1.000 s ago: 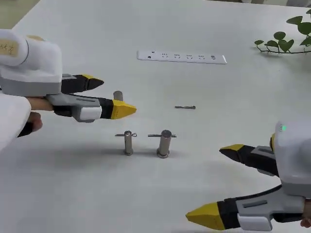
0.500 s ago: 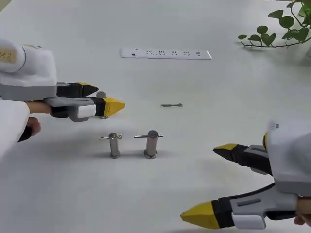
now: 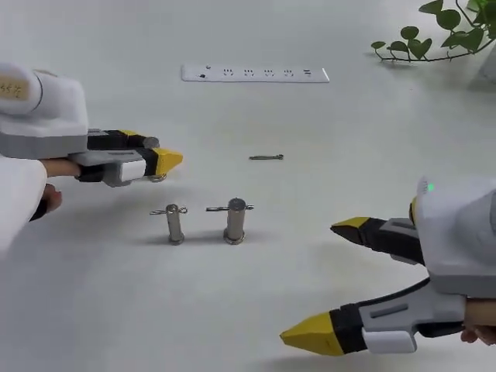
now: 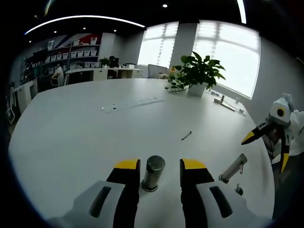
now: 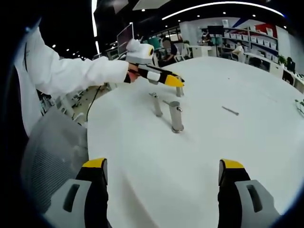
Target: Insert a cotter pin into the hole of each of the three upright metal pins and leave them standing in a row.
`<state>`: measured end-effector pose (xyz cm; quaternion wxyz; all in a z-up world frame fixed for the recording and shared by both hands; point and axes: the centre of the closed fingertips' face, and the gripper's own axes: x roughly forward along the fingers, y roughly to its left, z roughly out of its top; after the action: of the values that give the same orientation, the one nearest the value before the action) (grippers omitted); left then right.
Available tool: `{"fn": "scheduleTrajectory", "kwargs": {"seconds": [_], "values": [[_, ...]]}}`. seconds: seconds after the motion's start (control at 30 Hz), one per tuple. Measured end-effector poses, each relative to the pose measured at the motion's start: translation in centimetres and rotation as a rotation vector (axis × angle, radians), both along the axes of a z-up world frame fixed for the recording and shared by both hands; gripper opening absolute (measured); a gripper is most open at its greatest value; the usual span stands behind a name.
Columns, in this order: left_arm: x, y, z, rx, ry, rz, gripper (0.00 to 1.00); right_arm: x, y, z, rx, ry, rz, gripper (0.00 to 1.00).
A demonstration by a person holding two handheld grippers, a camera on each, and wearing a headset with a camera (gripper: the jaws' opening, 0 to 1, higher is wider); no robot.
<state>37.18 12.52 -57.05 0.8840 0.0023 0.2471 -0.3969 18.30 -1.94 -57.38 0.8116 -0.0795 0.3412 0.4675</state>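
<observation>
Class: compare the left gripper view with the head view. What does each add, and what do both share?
Left gripper view: the third metal pin stands between the left hand-held gripper's open jaws, with gaps on either side; windows lie beyond. Head view: the two fitted metal pins stand side by side, and the person's sleeve is visible. Both: loose cotter pin, power strip, open right hand-held gripper.

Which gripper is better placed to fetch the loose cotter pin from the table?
Right: the right gripper is open and empty, while the left gripper straddles the bare metal pin, jaws apart.
</observation>
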Motion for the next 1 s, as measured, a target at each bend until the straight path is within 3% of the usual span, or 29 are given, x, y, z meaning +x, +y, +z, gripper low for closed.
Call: {"fn": "scheduleTrajectory", "kwargs": {"seconds": [0.07,0.2,0.4,0.5,0.53,1.0], "values": [[-0.03,0.03,-0.38,0.029,-0.008,-0.003,0.28,-0.06,0.03,0.17,0.002,-0.003,0.001,0.95],[-0.3,-0.13,-0.56,0.021,0.002,-0.005,0.23,-0.14,0.01,0.29,0.001,-0.01,0.001,0.95],[-0.03,-0.14,-0.71,0.043,-0.013,0.016,0.19,-0.3,-0.07,0.34,0.002,-0.009,-0.005,0.95],[0.15,0.04,-0.73,0.057,-0.025,0.027,0.14,-0.34,-0.04,0.51,0.003,-0.01,-0.007,0.96],[0.23,0.15,-0.71,0.081,-0.048,0.02,0.12,-0.39,-0.04,0.54,0.001,-0.011,-0.006,0.96],[-0.39,-0.06,-0.43,0.126,-0.097,-0.018,0.11,-0.52,0.3,1.06,0.001,-0.022,0.014,0.96]]}}
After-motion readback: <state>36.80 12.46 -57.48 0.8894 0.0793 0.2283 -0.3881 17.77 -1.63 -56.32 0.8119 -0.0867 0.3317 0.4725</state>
